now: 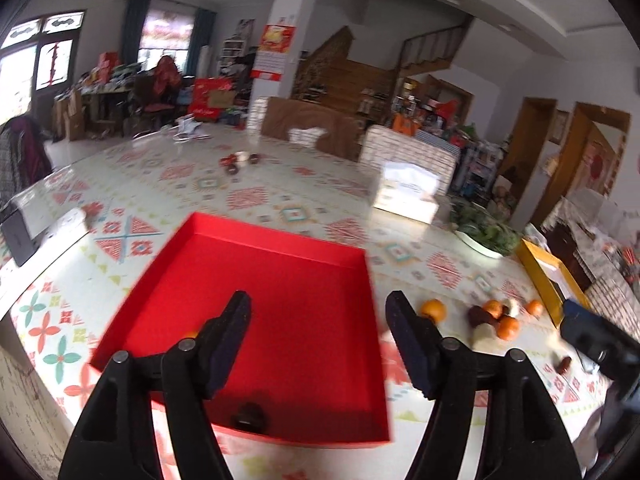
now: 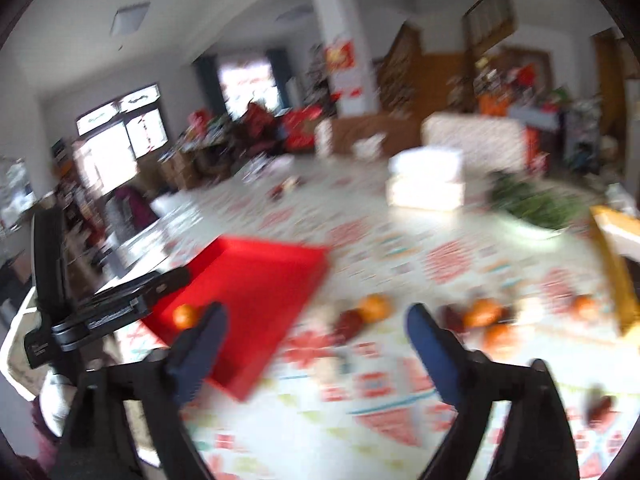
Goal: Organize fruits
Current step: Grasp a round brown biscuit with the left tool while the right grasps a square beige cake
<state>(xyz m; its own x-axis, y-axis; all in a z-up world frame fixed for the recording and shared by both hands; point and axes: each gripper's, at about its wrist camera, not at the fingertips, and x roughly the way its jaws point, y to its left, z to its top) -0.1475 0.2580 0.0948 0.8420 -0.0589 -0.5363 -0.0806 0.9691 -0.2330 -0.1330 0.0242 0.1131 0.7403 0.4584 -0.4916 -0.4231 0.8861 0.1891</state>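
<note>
A red tray [image 1: 280, 272] lies on the patterned tablecloth; it also shows in the right wrist view [image 2: 264, 280]. My left gripper [image 1: 318, 312] is open and empty above the tray. A dark fruit [image 1: 249, 416] lies at the tray's near edge, and an orange [image 2: 185, 316] sits in the tray. To the right of the tray lie several oranges [image 1: 434, 310], dark red fruits [image 1: 478, 315] and pale ones [image 1: 483, 334]. My right gripper [image 2: 316, 324] is open and empty above the table, near an orange [image 2: 374, 307] and a dark red fruit [image 2: 349, 324]. The right view is blurred.
A white tissue box [image 1: 404, 192], a plate of greens [image 1: 486, 234] and a yellow box [image 1: 540, 272] stand at the right. A black device [image 1: 18, 232] sits at the left edge. A small dark fruit [image 1: 563, 364] lies alone near the right gripper [image 1: 600, 344].
</note>
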